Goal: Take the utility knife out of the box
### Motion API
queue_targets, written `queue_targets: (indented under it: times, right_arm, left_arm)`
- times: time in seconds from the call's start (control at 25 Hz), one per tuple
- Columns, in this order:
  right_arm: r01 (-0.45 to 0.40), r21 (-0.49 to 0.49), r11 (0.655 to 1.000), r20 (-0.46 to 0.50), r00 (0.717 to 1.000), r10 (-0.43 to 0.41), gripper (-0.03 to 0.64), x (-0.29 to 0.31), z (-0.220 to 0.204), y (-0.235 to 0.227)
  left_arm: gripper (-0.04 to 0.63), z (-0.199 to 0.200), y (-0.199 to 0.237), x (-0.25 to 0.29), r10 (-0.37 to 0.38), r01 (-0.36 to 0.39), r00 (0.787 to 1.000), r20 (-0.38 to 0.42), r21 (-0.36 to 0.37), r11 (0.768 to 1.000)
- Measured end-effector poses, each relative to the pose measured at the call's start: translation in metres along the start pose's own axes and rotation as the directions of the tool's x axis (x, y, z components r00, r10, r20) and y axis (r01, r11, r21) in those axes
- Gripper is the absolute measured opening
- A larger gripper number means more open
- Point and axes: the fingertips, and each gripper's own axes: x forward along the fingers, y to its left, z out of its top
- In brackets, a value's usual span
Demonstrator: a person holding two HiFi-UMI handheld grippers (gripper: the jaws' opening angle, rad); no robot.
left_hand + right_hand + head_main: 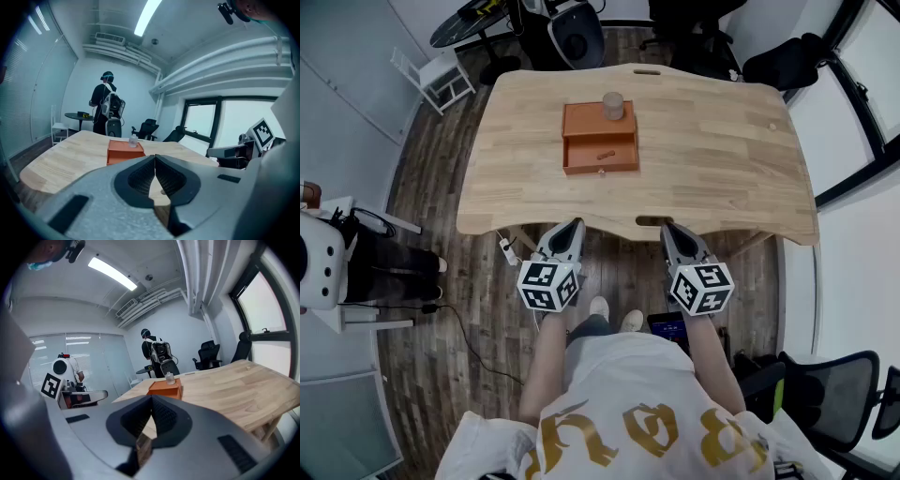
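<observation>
An orange box (600,138) stands on the wooden table (712,159), its lower drawer pulled toward me. A small orange object lying in the drawer (605,153) looks like the utility knife. A small clear jar (612,105) sits on the box's top. My left gripper (574,225) and right gripper (668,228) hover side by side just short of the table's near edge, both shut and holding nothing. The left gripper view shows the box (124,151) and jar (134,139) beyond the shut jaws (154,157). The right gripper view shows the box (165,389) past its jaws (151,399).
A person with a backpack (105,110) stands beyond the table's far end by a round black table (473,21). Office chairs (778,61) stand at the back right, a white stool (431,80) at the back left, and a white machine (321,262) at my left. Cables lie on the floor.
</observation>
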Motion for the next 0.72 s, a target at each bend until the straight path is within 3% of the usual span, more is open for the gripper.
queue_targets:
  times: [0.72]
  right_arm:
    - [-0.048, 0.009, 0.999, 0.013, 0.999, 0.047, 0.011, -0.019, -0.008, 0.024]
  left_arm:
    - [0.011, -0.012, -0.006, -0.043, 0.033, -0.033, 0.999, -0.011, -0.013, 0.999]
